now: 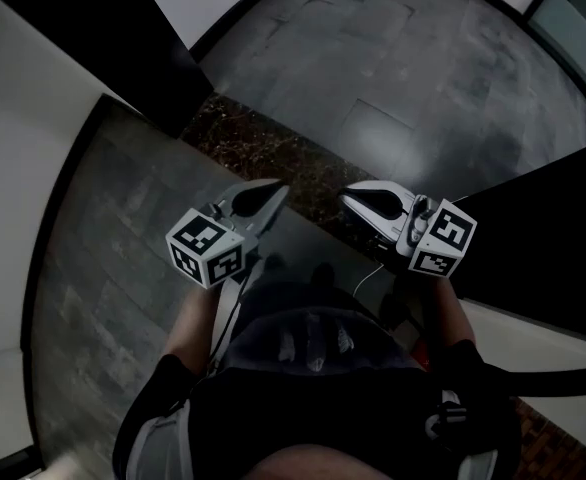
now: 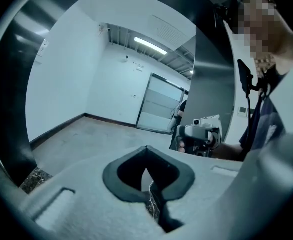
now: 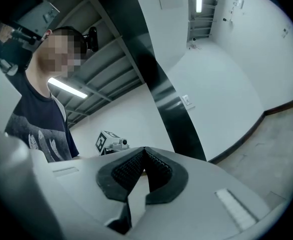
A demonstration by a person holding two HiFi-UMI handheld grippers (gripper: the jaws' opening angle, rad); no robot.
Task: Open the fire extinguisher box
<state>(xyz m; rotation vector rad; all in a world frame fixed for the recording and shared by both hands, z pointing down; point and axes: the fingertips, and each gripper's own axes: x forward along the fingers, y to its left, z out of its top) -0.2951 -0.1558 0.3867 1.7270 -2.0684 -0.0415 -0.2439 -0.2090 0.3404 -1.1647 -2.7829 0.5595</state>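
Fire extinguisher box: not seen in any view, so I cannot place it relative to the tongs. The task looks not yet begun; I judge this the find-and-approach step.

Left tongs (image 1: 273, 194): jaws closed tip to tip, nothing between them. Right tongs (image 1: 347, 197): the same, closed and empty. The person (image 1: 313, 368) holds both out in front of the body, tips turned inward toward each other, near but apart. Each gripper view catches the other tool across the gap.

Next move, as I read it: find the box, turn toward it, and part one pair of jaws before reaching for its handle or edge. Closed jaws cannot take a handle.

Room:
- Grey tile floor (image 1: 403, 68) runs wide and bare beyond the tips.
- A dark speckled strip (image 1: 263, 148) crosses it just beyond the tips.
- Left of the left tongs is a white wall (image 1: 13, 218); beyond and left, a black pillar (image 1: 158, 38).
- Right of the right tongs a black panel (image 1: 553, 228) stands close. That is the tighter side.
- The left gripper view shows a pale door (image 2: 161, 106) far off across open floor.

Swing room looks best ahead and to the left.
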